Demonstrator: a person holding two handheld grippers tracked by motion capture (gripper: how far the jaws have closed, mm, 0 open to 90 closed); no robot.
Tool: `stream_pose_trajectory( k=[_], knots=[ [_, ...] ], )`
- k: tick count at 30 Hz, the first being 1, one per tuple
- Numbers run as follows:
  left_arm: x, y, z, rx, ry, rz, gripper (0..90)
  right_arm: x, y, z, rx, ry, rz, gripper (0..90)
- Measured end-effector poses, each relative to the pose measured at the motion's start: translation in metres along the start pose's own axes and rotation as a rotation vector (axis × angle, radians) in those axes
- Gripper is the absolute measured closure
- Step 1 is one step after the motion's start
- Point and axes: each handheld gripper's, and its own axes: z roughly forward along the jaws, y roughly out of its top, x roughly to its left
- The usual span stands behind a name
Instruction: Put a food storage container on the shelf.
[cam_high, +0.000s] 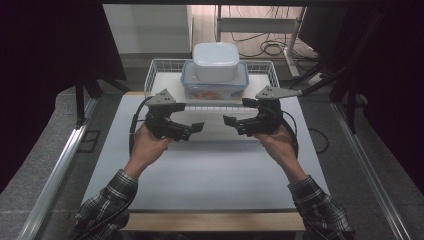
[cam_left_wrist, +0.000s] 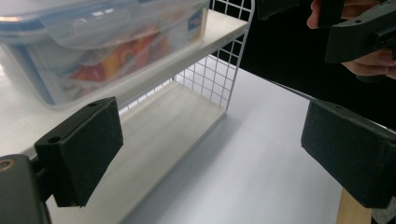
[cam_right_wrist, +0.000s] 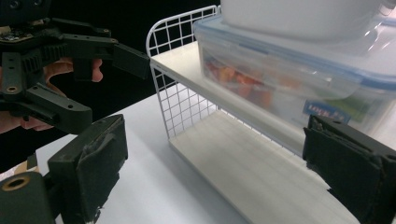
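In front of the rack (cam_high: 160, 67), my left gripper (cam_high: 196, 127) and right gripper (cam_high: 231, 120) face each other over the table (cam_high: 210, 175), jaws spread, empty. Clear box (cam_high: 187, 82) sits on the top shelf, white tub (cam_high: 216, 61) stacked on it.

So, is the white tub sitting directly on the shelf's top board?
No, the white tub rests on the clear lidded box.

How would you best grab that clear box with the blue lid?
Probably by the clear box's two short ends, one gripper each side, just under the lid rim. It is wide, and a white tub sits on top, so lift it level.
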Motion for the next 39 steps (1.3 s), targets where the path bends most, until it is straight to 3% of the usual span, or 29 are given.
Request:
stream_pose_trajectory(
  k=[15, 25, 39],
  knots=[
    [-0.012, -0.039, 0.001, 0.018, 0.004, 0.021, 4.2, 0.004, -0.036, 0.002, 0.050, -0.001, -0.012, 5.4],
    [-0.019, -0.063, 0.003, 0.035, 0.018, 0.012, 4.1, 0.009, -0.058, 0.004, 0.068, 0.000, -0.016, 4.6],
    [-0.018, -0.096, 0.017, 0.087, 0.019, -0.018, 4.2, 0.008, -0.086, 0.010, 0.128, -0.018, -0.017, 2.8]
  ],
)
